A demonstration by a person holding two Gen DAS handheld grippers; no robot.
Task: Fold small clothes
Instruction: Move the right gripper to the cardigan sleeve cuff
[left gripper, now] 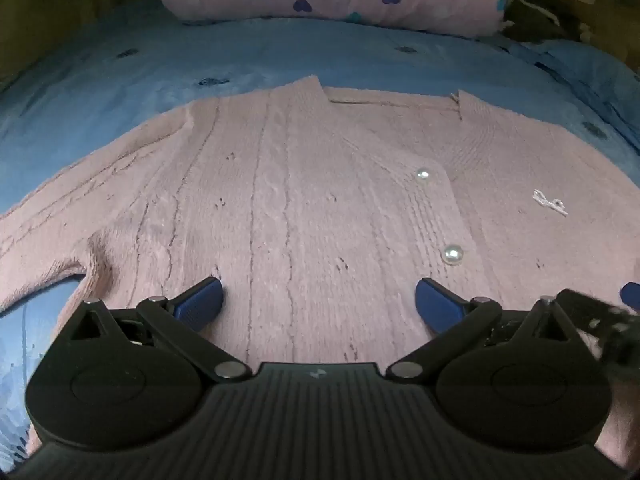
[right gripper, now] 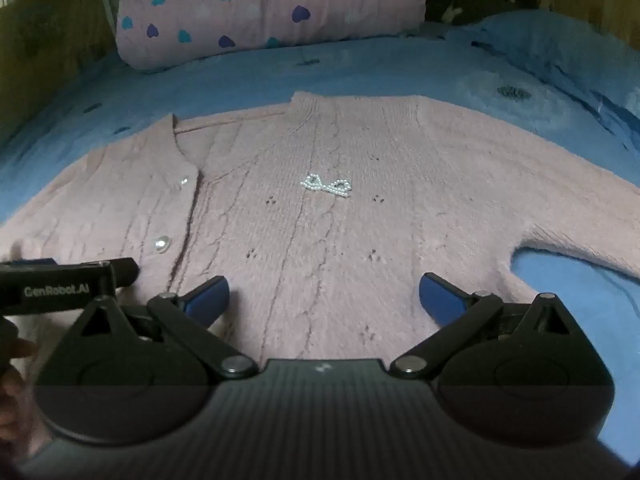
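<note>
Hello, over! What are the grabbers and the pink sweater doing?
Left gripper and right gripper open, holding nothing. Pink cardigan spread flat, unfolded, on blue blanket. Nothing in the way.

One legible marking found: "GenRobot.AI", in pale letters on the black body of the left tongs [right gripper: 60, 286], seen at the left edge of the right wrist view. A small pale emblem on the ribbed housing [right gripper: 322, 369] is too small to read.
</note>
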